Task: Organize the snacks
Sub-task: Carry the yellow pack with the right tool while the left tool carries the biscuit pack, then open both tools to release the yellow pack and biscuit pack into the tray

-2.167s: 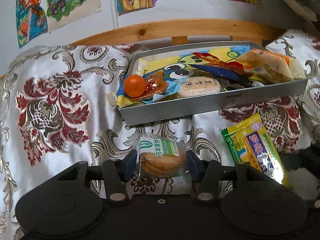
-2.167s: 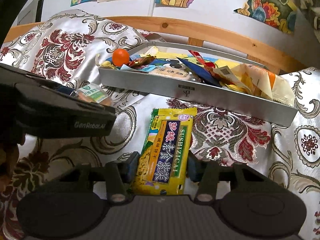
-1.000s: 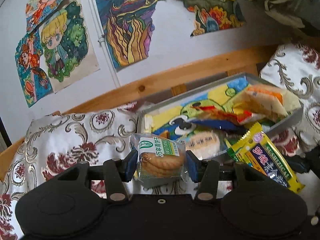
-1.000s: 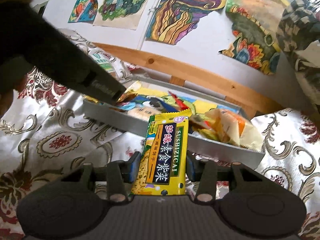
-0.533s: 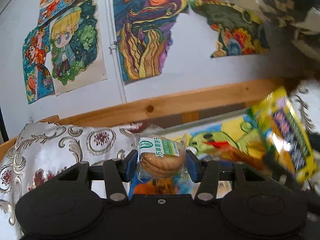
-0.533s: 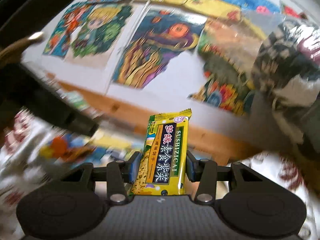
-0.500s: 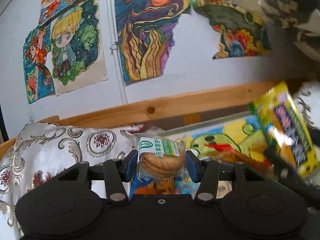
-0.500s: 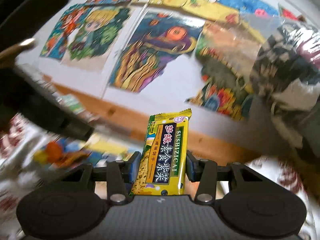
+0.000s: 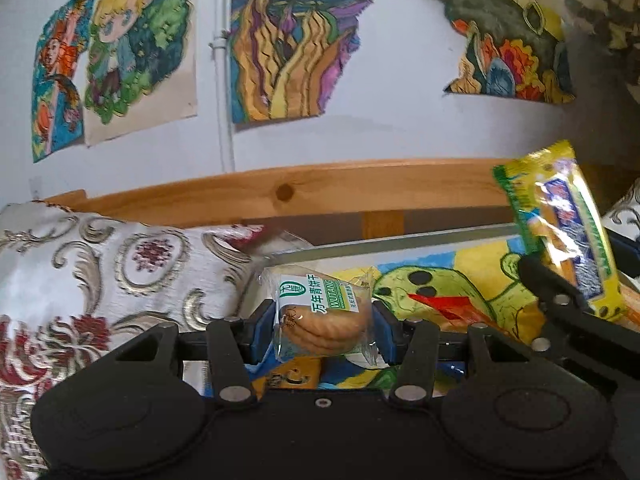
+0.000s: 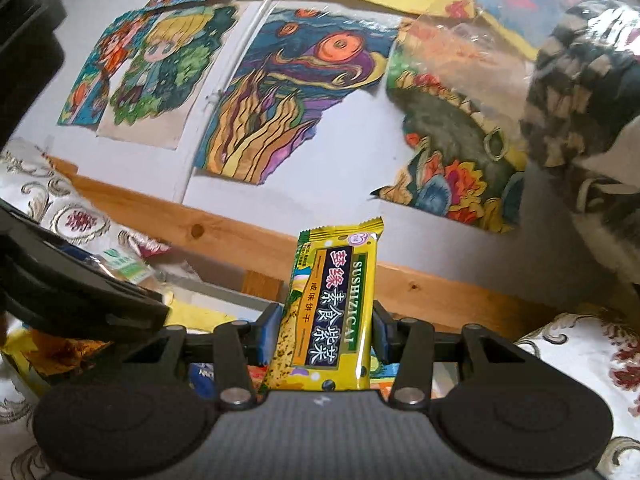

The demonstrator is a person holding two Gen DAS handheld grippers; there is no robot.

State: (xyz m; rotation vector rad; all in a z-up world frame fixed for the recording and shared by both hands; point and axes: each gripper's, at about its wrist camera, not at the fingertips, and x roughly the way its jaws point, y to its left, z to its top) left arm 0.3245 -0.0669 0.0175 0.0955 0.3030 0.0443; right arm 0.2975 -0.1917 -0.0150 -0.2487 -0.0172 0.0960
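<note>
**A:** What does the left gripper (image 9: 322,330) have?

**B:** Its jaws are clamped on a clear biscuit packet (image 9: 320,320) with a green-and-white label, held above the near-left end of the grey metal tray (image 9: 400,242).

**A:** And the right gripper (image 10: 322,334)?

**B:** Closed on the yellow cracker pack (image 10: 330,308), gripped near its lower end, the top standing toward twelve o'clock. In the left wrist view that pack sits at about three o'clock, over the tray's right part.

**A:** Is either snack touching the tray?

**B:** Probably not, though the gripper bodies hide the space beneath. A patterned cloth (image 9: 100,280) lies at nine o'clock, with a wooden rail (image 9: 280,194) behind.
</note>
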